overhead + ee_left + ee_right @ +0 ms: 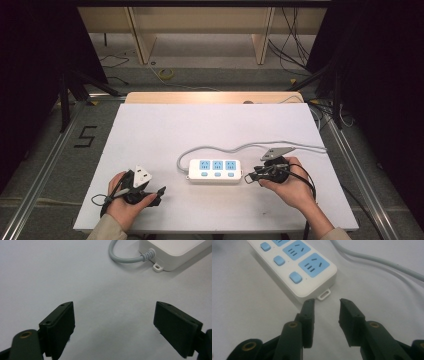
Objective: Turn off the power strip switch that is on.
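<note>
Left gripper (159,192) sits near the counter's (165,125) front edge, jaws released wide over bare surface. Right gripper (327,301) has jaws parted, nothing between them, tips just beside the power strip's (216,170) end tab. The strip lies flat mid-counter, its grey cable (235,148) looping away behind.

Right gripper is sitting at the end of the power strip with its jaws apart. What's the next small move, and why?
Probably ease the right gripper forward so its open jaws straddle the power strip's near end, then close. The tips sit just short of the small mounting tab, with nothing between them.
</note>
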Demonstrator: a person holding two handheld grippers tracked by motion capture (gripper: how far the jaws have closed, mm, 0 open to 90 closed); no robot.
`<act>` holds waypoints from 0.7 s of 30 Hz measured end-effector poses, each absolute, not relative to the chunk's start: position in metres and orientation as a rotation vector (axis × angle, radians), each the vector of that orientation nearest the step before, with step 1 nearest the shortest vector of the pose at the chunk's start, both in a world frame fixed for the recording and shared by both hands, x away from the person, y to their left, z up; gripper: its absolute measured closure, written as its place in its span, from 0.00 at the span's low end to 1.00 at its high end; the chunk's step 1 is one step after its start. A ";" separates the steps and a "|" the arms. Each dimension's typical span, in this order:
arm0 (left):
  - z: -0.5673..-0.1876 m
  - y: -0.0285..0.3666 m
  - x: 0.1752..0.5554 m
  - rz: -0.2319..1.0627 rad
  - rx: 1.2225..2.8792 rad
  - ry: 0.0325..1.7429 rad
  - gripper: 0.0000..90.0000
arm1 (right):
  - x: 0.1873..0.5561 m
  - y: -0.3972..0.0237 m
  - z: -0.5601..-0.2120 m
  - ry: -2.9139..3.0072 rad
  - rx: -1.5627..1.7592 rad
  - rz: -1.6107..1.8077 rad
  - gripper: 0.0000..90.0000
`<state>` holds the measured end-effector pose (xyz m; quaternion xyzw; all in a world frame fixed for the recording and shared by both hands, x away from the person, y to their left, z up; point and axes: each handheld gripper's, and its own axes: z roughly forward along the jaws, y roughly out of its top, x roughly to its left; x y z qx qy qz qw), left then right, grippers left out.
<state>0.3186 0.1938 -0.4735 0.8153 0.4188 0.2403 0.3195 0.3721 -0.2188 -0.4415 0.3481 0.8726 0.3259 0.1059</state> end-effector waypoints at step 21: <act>-0.474 0.194 0.319 0.631 2.147 1.107 0.19 | 0.357 -0.256 -0.452 2.497 1.125 0.984 0.66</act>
